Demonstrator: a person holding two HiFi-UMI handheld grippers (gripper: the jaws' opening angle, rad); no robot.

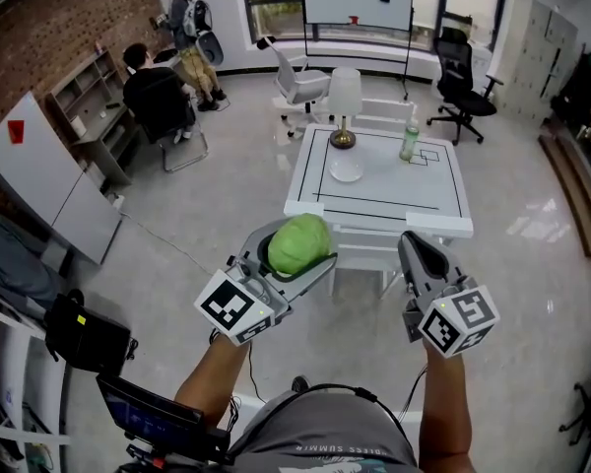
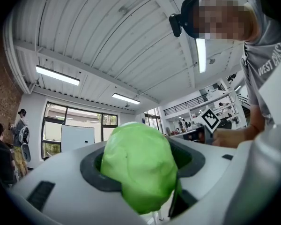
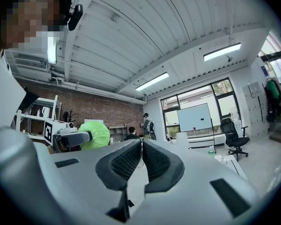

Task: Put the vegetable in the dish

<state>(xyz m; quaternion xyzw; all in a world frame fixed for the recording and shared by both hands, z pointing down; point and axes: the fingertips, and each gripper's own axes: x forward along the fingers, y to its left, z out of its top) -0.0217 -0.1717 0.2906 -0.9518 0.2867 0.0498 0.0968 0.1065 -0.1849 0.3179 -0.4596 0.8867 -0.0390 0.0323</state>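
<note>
A round green cabbage (image 1: 298, 243) sits between the jaws of my left gripper (image 1: 294, 249), which is shut on it and held up in front of the person, short of the white table (image 1: 443, 187). In the left gripper view the cabbage (image 2: 139, 168) fills the gap between the jaws. A white dish (image 1: 346, 170) lies on the table near a lamp. My right gripper (image 1: 417, 248) is held level beside the left one, shut with nothing between its pads (image 3: 126, 163). In the right gripper view the cabbage (image 3: 94, 134) shows at the left.
On the table stand a white lamp (image 1: 344, 106) and a green bottle (image 1: 410, 138). Office chairs (image 1: 297, 82) stand beyond the table. Two people are at desks at the far left by the brick wall. A black bag (image 1: 84, 336) lies at the lower left.
</note>
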